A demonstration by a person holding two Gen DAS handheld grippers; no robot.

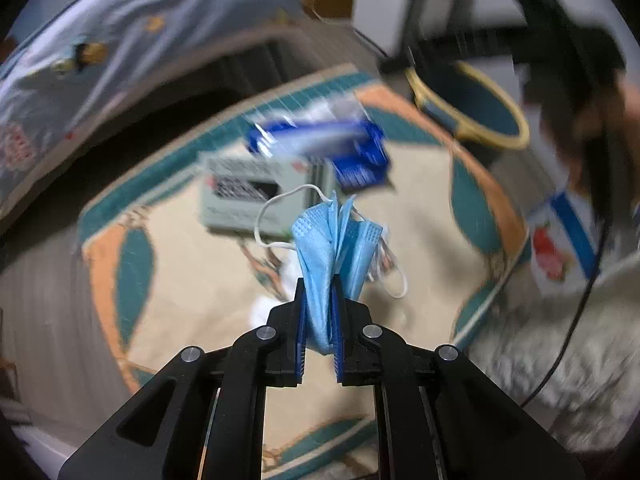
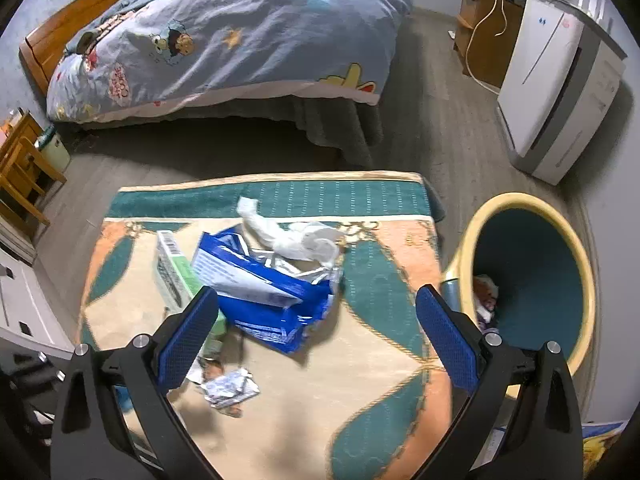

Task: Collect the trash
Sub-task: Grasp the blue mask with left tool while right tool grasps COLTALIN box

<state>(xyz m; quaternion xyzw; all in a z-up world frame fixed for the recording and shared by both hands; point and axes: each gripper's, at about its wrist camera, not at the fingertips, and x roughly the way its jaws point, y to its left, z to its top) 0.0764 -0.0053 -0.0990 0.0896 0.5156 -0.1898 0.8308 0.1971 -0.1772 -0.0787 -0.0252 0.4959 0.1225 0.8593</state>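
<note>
Left wrist view: left gripper (image 1: pixel 320 312) clamped tight on a crumpled blue face mask (image 1: pixel 334 248), pleats bunched between the blue pads, white ear loops (image 1: pixel 272 216) dangling free to either side. Mask lifted clear of the patterned rug (image 1: pixel 192 280), which is blurred. Beyond the mask, on the rug, a blue plastic wrapper (image 1: pixel 320 140) and just beside it a pale green carton (image 1: pixel 248 192) with black print. Further right, off the rug's corner, a round bin (image 1: pixel 472 108) with yellow rim and teal inside. Blue cartoon duvet (image 1: pixel 100 40) at upper left.

Right wrist view: right gripper (image 2: pixel 316 336) spread wide, nothing between its blue pads, hovering above the rug (image 2: pixel 380 288). Between the fingers in the picture, lying on the rug, the torn blue wrapper (image 2: pixel 272 292); touching its far edge, a twisted white tissue (image 2: pixel 296 240); against its left side, the green carton (image 2: pixel 176 268). Near the left finger, a crumpled silvery foil scrap (image 2: pixel 232 390). To the right, just off the rug's edge, the yellow-rimmed bin (image 2: pixel 532 276) tipped towards the camera, some rubbish already at its bottom. Behind, a bed under the duvet (image 2: pixel 240 32), and a white air purifier (image 2: pixel 560 88) by the wall
</note>
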